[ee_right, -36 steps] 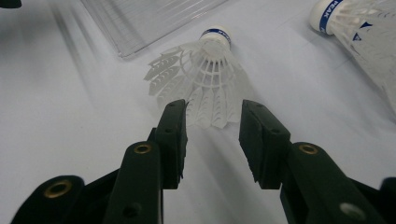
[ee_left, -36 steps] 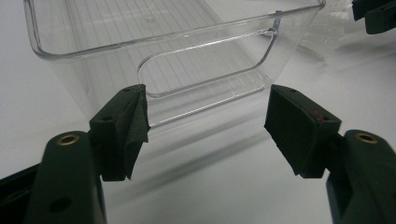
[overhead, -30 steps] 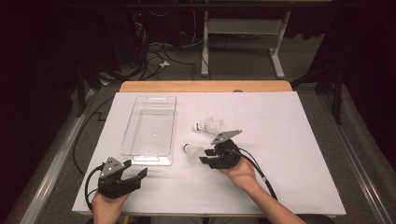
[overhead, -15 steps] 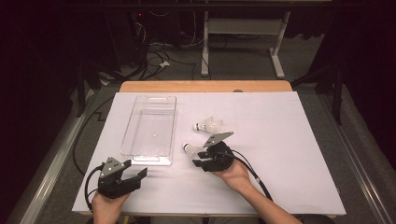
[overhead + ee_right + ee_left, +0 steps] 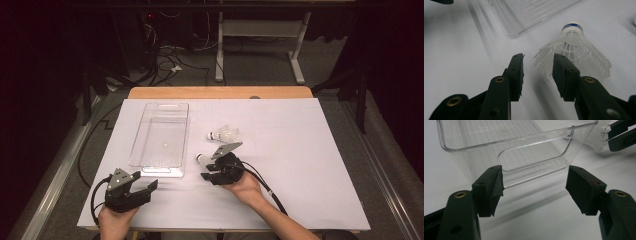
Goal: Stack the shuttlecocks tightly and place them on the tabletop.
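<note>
A white plastic shuttlecock [image 5: 576,47] lies on its side on the white table, its blue-banded cork pointing away from my right gripper [image 5: 537,60]. The jaws stand open, with the near edge of the skirt just at the gap between their tips and no pad pressing on it. In the high view my right gripper [image 5: 206,172] points left, and the shuttlecock [image 5: 201,159] shows its cork beside it. A second shuttlecock [image 5: 225,135] lies a little farther back. My left gripper [image 5: 147,186] [image 5: 535,185] rests open and empty near the front left, facing the short end of a clear plastic tray [image 5: 536,152].
The clear tray [image 5: 160,132] lies lengthwise left of centre, with nothing in it, and its corner [image 5: 529,12] is close beyond the shuttlecock. Cables trail from both grippers towards the front edge. The white sheet stretches bare to the right.
My right gripper has slid left and slightly nearer, bringing its jaws up to the near shuttlecock's skirt. The left gripper, tray and both shuttlecocks have stayed put.
</note>
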Tool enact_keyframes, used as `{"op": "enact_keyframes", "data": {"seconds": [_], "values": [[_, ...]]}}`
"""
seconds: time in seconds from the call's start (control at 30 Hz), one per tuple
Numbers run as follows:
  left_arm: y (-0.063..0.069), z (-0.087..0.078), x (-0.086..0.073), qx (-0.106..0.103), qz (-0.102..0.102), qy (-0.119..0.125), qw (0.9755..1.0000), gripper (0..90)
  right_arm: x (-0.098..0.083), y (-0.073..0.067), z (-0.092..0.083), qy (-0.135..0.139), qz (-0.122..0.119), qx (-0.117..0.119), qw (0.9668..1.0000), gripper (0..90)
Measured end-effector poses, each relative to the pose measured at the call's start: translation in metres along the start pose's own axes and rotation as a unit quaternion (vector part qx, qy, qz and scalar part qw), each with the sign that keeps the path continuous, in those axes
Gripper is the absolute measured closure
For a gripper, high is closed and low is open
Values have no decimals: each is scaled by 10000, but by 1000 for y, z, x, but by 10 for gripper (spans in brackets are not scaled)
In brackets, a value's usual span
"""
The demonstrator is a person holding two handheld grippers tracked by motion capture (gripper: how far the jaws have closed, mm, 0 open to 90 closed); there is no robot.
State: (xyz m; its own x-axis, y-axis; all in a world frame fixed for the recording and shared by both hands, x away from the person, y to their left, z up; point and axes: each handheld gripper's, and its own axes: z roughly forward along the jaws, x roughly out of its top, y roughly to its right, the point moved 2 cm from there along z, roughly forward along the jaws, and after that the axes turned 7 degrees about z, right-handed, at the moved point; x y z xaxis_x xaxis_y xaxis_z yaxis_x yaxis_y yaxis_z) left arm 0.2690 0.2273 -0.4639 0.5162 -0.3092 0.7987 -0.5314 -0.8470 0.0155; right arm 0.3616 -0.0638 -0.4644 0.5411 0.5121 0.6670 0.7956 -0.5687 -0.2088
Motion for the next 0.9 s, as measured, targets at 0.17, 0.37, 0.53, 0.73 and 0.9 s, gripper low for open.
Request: {"op": "enact_keyframes", "data": {"seconds": [0.17, 0.37, 0.53, 0.73, 0.9], "values": [[0, 0, 0, 2, -5, 7, 10000, 311, 2, 3, 4, -7, 43, -14, 10000, 622], [0, 0, 0, 4, 2, 0, 10000, 311, 2, 4, 6, -9, 44, -9, 10000, 652], [0, 0, 0, 1, -3, 5, 10000, 312, 2, 5, 7, -7, 70, -33, 10000, 688], [0, 0, 0, 2, -5, 7, 10000, 311, 3, 5, 7, 39, 64, -84, 9999, 734], [0, 0, 0, 1, -2, 6, 10000, 311, 3, 7, 6, 49, 59, -191, 9998, 778]]}}
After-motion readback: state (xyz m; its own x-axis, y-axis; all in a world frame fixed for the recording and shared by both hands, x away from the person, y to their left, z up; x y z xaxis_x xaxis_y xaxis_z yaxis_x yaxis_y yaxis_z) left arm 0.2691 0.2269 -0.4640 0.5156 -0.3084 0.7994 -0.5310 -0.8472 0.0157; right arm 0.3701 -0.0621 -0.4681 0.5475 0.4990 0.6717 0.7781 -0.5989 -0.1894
